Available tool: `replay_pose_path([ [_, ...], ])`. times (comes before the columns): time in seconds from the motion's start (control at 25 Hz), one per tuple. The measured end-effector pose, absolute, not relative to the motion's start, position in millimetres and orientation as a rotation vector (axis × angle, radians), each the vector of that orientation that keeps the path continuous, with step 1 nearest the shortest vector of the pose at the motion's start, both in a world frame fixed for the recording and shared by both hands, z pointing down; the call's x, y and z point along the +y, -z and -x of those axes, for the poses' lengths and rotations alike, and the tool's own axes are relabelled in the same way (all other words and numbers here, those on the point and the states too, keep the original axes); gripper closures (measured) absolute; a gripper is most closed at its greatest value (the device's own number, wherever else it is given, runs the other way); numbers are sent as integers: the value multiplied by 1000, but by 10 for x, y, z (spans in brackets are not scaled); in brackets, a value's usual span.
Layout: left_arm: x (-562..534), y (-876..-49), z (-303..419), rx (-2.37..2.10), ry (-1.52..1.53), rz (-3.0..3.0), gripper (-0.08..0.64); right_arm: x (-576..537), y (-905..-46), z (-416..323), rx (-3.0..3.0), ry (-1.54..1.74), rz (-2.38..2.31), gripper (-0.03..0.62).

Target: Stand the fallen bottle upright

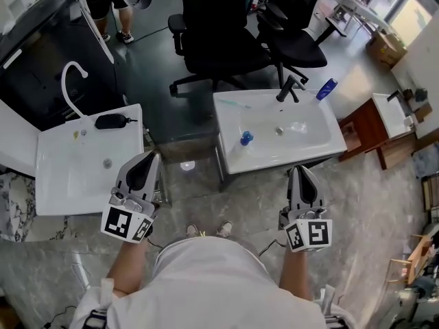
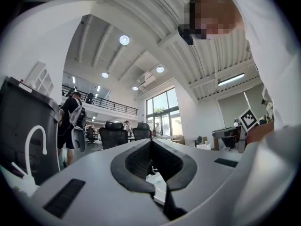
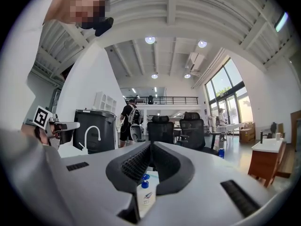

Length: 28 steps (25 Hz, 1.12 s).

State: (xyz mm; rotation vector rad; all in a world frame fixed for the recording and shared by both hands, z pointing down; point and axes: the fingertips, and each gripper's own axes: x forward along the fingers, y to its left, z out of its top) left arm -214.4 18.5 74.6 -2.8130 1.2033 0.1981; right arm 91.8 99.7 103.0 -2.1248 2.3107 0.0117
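A small clear bottle with a blue cap [image 1: 244, 141] stands upright at the left of the white sink [image 1: 322, 142], which has a black tap [image 1: 288, 89]. In the right gripper view the same bottle [image 3: 146, 193] shows low between the jaws, some way ahead. A faint clear shape [image 1: 299, 126] lies in the basin; I cannot tell what it is. My left gripper [image 1: 147, 162] [image 2: 151, 144] is shut and empty, out in front of the other sink. My right gripper [image 1: 302, 173] [image 3: 151, 146] is shut and empty, just short of the sink's front edge.
A blue bottle [image 1: 327, 88] stands at the sink's back right corner. A second white sink [image 1: 62, 184] with a white tap [image 1: 68, 81] is at the left. Black office chairs [image 1: 219, 33] stand behind, a wooden cabinet [image 1: 367, 132] at the right, and a person [image 1: 110, 5] at the back.
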Motion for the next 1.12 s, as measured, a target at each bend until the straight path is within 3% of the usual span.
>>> replay_pose_path([
  [0.52,103,-714,2004,1256,-285,2801,541,1228,-926,-1315,2210,-90,2277,549],
  [1.12,224,-815,1892,1209,-246,2847,541,1206,-951,-1241,2225,-74,2260,549],
])
